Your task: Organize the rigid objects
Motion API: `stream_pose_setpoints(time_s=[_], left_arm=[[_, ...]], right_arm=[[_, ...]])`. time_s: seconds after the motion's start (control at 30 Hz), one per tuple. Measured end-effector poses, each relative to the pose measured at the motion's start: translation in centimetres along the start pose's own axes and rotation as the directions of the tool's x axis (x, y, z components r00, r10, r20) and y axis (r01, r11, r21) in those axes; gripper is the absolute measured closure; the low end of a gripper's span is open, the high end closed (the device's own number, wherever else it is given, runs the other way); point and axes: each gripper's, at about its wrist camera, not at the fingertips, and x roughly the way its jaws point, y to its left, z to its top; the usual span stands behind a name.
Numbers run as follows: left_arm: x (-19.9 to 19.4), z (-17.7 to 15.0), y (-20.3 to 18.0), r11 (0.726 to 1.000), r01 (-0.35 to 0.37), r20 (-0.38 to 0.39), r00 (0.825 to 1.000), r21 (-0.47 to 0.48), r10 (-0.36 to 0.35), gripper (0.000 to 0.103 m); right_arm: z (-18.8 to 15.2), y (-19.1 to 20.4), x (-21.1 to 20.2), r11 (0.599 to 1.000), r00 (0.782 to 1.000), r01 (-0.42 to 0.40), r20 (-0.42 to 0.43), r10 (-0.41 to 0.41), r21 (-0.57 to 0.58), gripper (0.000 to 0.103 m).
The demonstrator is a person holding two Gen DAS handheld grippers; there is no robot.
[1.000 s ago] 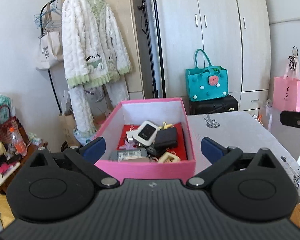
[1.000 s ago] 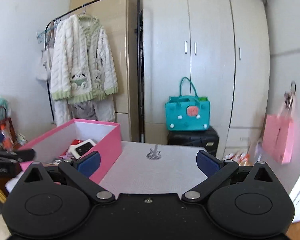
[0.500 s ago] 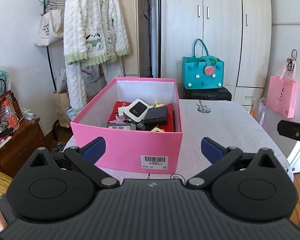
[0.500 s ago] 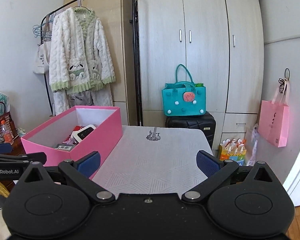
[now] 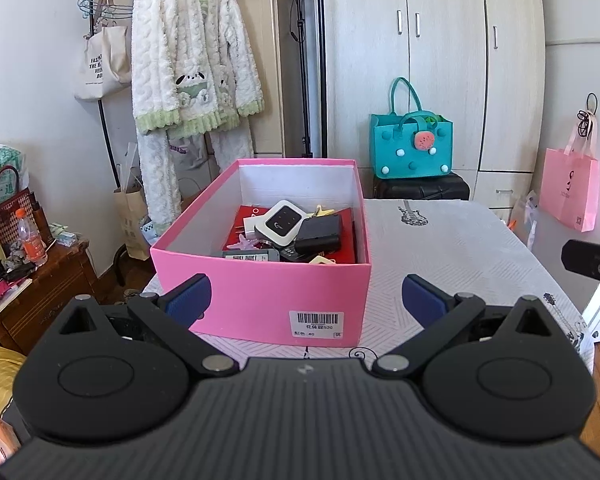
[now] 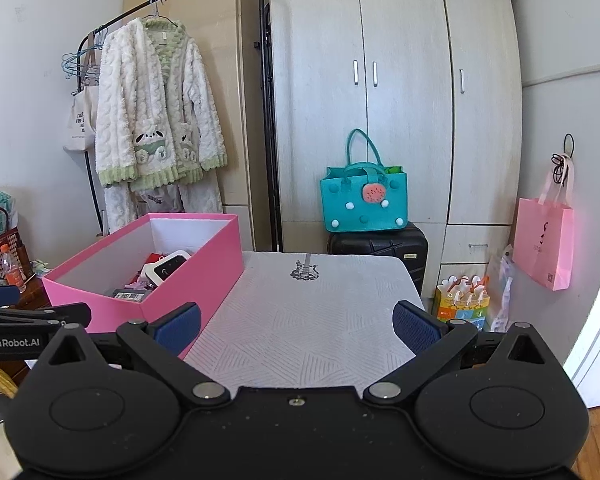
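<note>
Pink cardboard box [image 5: 260,300] of jumbled gadgets is sitting on the table's [image 6: 312,320] left side while you are holding left gripper [image 5: 305,296] and right gripper [image 6: 296,326] spread wide, empty.

Pale wardrobe [image 6: 400,92] at twelve o'clock, teal bag [image 6: 363,200] on black suitcase [image 6: 378,245] below. White robe [image 6: 156,116] on black clothes rack [image 6: 180,8] at ten o'clock. Pink bag [image 6: 544,242] on grey wall [image 6: 560,128] at three o'clock. Daylit.
</note>
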Motion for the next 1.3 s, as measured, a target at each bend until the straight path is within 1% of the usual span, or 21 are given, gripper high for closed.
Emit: stream_pose_setpoints(time_s=[0.17,0.23,0.33,0.47,0.7,1.07,1.2,1.3], left_arm=[[0.11,-0.04,-0.16,1.000,-0.001,-0.001,1.000,0.010,0.001,0.000],[0.24,-0.10,-0.36,1.000,-0.012,-0.009,1.000,0.022,0.012,0.000],[0.36,-0.14,-0.59,0.999,-0.031,-0.008,0.999,0.032,0.031,0.000],[0.45,-0.27,-0.50,0.999,-0.032,-0.012,0.999,0.030,0.032,0.000],[0.54,-0.50,-0.80,0.997,-0.054,-0.012,0.998,0.047,0.055,0.000],[0.43,-0.56,-0.77,0.997,-0.058,-0.005,0.998,0.044,0.058,0.000],[0.28,-0.50,-0.91,0.996,-0.078,0.000,0.997,0.050,0.078,0.000],[0.28,-0.50,-0.96,0.995,-0.080,0.002,0.997,0.053,0.080,0.000]], right_arm=[[-0.21,-0.03,0.18,1.000,1.000,0.007,-0.007,-0.007,-0.002,0.000],[-0.33,-0.01,0.20,1.000,1.000,0.014,-0.008,-0.014,-0.006,0.000],[-0.41,0.05,0.16,0.999,0.999,0.033,-0.003,-0.033,-0.020,0.000],[-0.61,0.02,0.14,0.998,0.998,0.062,-0.001,-0.062,-0.024,0.000],[-0.89,-0.24,0.50,0.998,0.998,0.056,-0.022,-0.056,0.001,0.000],[-0.87,-0.07,0.19,0.998,0.998,0.059,-0.008,-0.059,0.001,0.000],[-0.91,0.02,0.19,0.998,0.998,0.059,-0.009,-0.059,-0.001,0.000],[-0.97,0.12,0.18,0.998,0.998,0.064,-0.009,-0.064,-0.005,0.000]])
